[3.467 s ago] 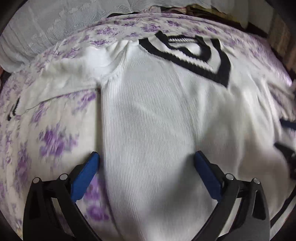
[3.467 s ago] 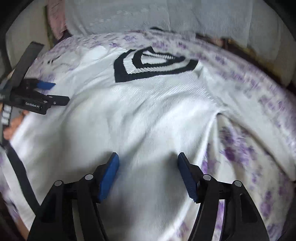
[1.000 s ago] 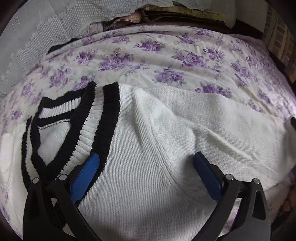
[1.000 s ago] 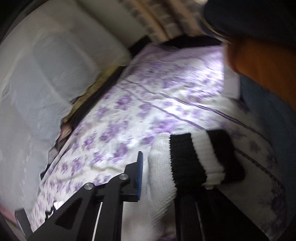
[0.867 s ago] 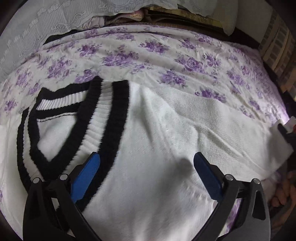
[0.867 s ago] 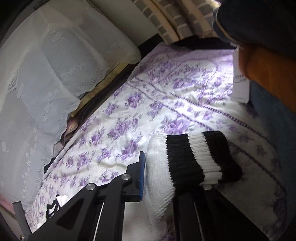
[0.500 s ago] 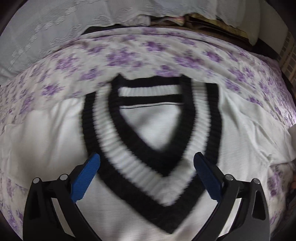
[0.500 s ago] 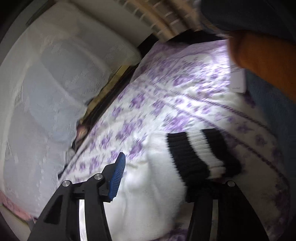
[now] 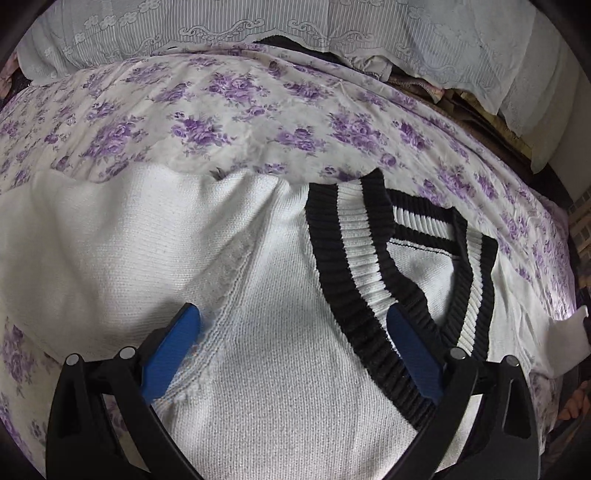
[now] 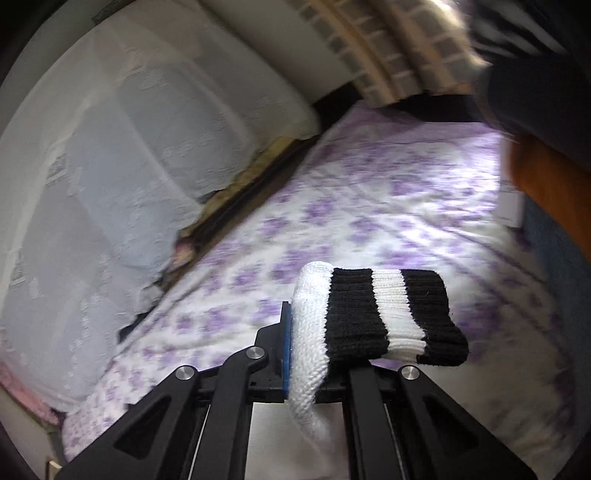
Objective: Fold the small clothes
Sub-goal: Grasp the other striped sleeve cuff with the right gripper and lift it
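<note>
**Right jaws re-clamp the sleeve cuff as the left gripper swings to the far shoulder**

The right gripper [image 10: 317,354] has its jaws pinched tight on the sleeve of the white knit sweater [image 9: 280,369], just behind the black-and-white striped cuff [image 10: 391,317], which juts forward past the fingertips, clear of the bed. Within the last second these jaws sprang apart and have just been closing again, with the knit between them throughout: a re-grip, and the hold now looks firmer and nearer the cuff than a second ago.

The left gripper [image 9: 295,350] hovers with its jaws wide apart and nothing in them, above the sweater's chest. Its blue pads straddle the shoulder seam to the left of the V-neck collar [image 9: 391,266]. Half a second ago the collar sat centred between those pads; now it lies under the right-hand one, so this gripper has travelled sideways across the garment.

The sweater lies face up on the purple-flowered bedsheet [image 9: 258,107], its near sleeve spread out flat left of the collar, with lace-covered pillows [image 9: 258,22] beyond.

Judging by this, the sleeve fold is under way: one sleeve is gripped and lifted, ready to be carried in across the body toward the collar, while the free gripper seems placed to pin the shoulder or take the other sleeve.
</note>
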A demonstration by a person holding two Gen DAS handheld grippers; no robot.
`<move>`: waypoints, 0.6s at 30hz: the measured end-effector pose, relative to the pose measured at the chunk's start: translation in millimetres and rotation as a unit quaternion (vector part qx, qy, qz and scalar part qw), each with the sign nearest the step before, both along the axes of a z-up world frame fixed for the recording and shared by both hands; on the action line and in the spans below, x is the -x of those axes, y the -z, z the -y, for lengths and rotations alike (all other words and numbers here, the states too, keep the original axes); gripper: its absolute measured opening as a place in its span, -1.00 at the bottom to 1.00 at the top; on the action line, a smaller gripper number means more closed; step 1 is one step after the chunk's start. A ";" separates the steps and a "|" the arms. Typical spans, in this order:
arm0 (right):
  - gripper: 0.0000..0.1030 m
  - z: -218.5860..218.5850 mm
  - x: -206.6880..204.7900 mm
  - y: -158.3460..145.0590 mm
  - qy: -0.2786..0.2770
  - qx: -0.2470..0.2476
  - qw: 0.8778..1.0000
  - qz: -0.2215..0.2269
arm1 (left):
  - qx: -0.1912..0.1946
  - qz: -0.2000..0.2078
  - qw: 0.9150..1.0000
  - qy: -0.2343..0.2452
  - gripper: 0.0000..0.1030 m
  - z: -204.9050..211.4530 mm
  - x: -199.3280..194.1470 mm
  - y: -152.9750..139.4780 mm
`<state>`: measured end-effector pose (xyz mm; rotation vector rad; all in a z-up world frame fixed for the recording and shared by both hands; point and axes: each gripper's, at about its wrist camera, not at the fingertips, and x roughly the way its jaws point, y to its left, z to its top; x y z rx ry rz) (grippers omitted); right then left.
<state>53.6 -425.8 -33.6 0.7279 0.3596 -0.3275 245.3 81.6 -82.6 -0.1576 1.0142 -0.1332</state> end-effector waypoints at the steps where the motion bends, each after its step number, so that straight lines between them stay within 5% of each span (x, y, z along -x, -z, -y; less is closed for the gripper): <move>1: -0.87 -8.6 -7.7 -8.4 -0.012 0.004 1.000 0.003 | -0.001 0.001 1.000 0.001 0.91 0.0 0.4 -0.9; 8: -0.88 -71.1 -49.8 -49.2 -0.078 0.052 0.995 0.016 | 0.003 0.010 1.000 -0.010 0.91 -10.7 0.6 -4.5; 18: -0.87 -167.7 -98.3 -65.4 -0.166 0.097 0.981 0.016 | 0.020 0.018 0.999 -0.029 0.91 -29.3 -0.7 -10.4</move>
